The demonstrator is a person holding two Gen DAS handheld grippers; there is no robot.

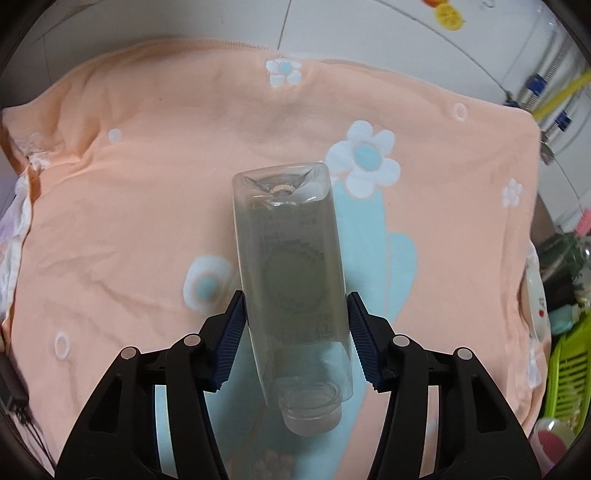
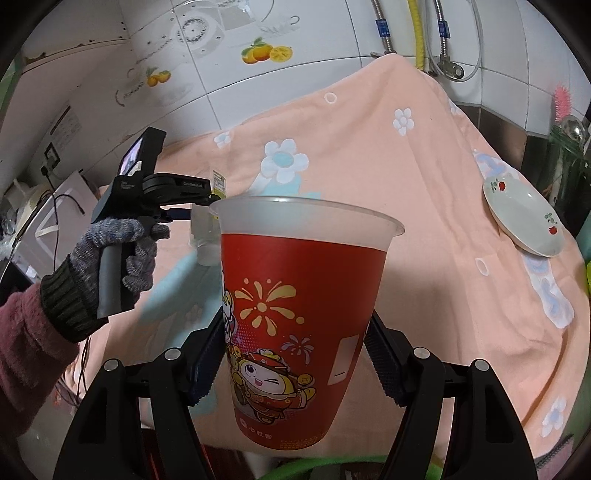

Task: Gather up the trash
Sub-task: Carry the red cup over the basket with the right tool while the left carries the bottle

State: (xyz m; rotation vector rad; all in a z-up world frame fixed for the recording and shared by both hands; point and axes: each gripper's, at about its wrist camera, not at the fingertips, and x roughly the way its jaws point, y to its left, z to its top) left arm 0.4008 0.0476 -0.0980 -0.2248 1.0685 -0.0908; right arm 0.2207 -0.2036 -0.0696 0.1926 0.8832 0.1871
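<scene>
A clear, empty plastic bottle (image 1: 291, 280) with no cap hangs above the peach flowered towel (image 1: 147, 184), mouth nearest the camera. A red cartoon-printed cup (image 2: 295, 314) stands upright above that towel.

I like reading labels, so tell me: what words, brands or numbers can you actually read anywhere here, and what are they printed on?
"必胜客": low on the red cup, beside a small round logo.
Fine print under it on the cup: too small to read.
Clear bottle, printed label seen through the plastic: blurred, unreadable.
White lettering on the black handheld device: too small to read.
Blue tags on the wall pipes: unreadable.
</scene>
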